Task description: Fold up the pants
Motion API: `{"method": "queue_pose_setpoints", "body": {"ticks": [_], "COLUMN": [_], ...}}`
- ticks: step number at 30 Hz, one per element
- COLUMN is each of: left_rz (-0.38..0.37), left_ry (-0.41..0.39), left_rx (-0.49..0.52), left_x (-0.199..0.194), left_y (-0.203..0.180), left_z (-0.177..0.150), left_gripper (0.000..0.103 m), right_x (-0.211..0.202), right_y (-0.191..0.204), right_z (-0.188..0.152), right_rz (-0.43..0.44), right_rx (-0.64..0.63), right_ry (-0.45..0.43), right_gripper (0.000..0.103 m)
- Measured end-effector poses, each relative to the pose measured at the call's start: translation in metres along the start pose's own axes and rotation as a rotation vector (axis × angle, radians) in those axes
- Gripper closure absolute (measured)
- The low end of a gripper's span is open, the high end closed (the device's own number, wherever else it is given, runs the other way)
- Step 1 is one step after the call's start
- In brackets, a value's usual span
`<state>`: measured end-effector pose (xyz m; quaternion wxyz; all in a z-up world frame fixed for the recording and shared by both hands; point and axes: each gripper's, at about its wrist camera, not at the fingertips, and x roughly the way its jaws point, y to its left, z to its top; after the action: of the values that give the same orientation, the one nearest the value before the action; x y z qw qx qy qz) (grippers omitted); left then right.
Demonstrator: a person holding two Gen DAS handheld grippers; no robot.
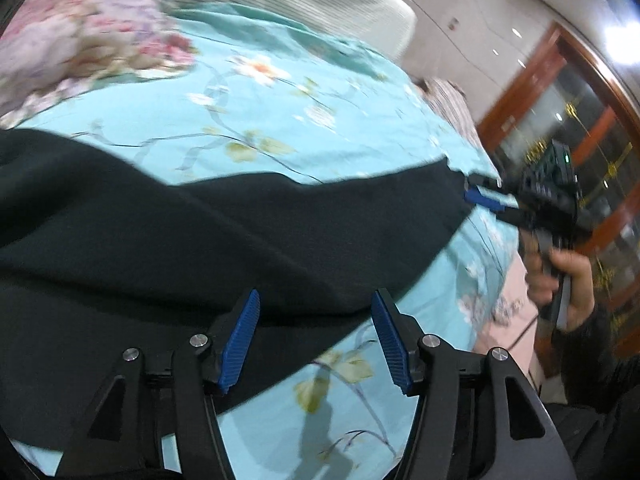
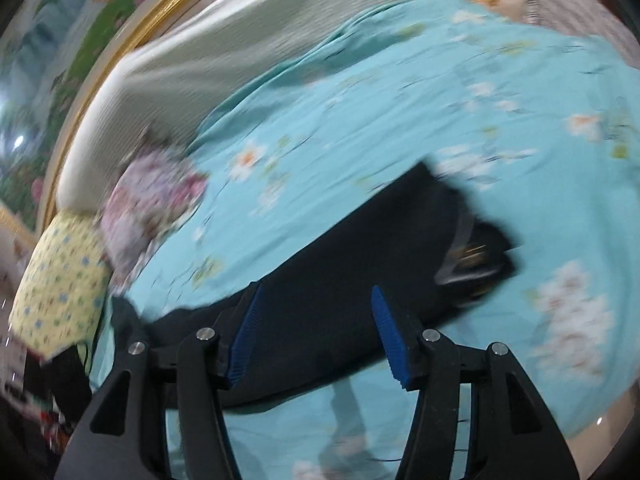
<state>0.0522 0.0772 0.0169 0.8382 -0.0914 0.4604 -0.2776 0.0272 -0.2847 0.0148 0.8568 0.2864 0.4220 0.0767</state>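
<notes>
Black pants (image 1: 224,232) lie stretched across a turquoise floral bed sheet (image 1: 280,112). My left gripper (image 1: 316,340) is open, its blue pads apart just above the near edge of the pants. In the left wrist view the right gripper (image 1: 486,200) shows at the far right, at the pants' end beside the cloth; the view is too blurred to show its jaws. In the right wrist view my right gripper (image 2: 316,336) is open over the pants (image 2: 340,280), whose waistband end (image 2: 472,248) lies to the right. Both views are blurred by motion.
A pink floral cloth (image 1: 80,36) and a white striped pillow (image 1: 320,8) lie at the head of the bed. A yellow patterned pillow (image 2: 60,284) sits at the bed's left edge. A wooden glass-fronted cabinet (image 1: 568,120) stands beyond the bed's right side.
</notes>
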Motion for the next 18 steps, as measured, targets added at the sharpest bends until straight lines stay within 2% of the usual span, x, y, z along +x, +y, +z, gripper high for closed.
{"method": "queue_pose_setpoints", "body": {"ticks": [4,11,18], "left_rz": [0.049,0.116,0.201], "left_ry": [-0.047,-0.129,-0.170], "left_rx": [-0.054,-0.153,-0.193], "left_x": [-0.025,-0.068,-0.105], "left_y": [0.027,0.076,0.118], "left_z": [0.002,0.009,0.023], "left_gripper": [0.043,0.035,0.028], "right_x": [0.024,0.063,0.093], "right_y": [0.033,0.091,0.132], "right_z": [-0.015,-0.038,-0.052], "right_rz": [0.073,0.188,0.248], "right_rx": [-0.070,-0.202,-0.276], "right_ry": [0.079,0.209,0.301], "right_gripper": [0.046,0.046,0.046]}}
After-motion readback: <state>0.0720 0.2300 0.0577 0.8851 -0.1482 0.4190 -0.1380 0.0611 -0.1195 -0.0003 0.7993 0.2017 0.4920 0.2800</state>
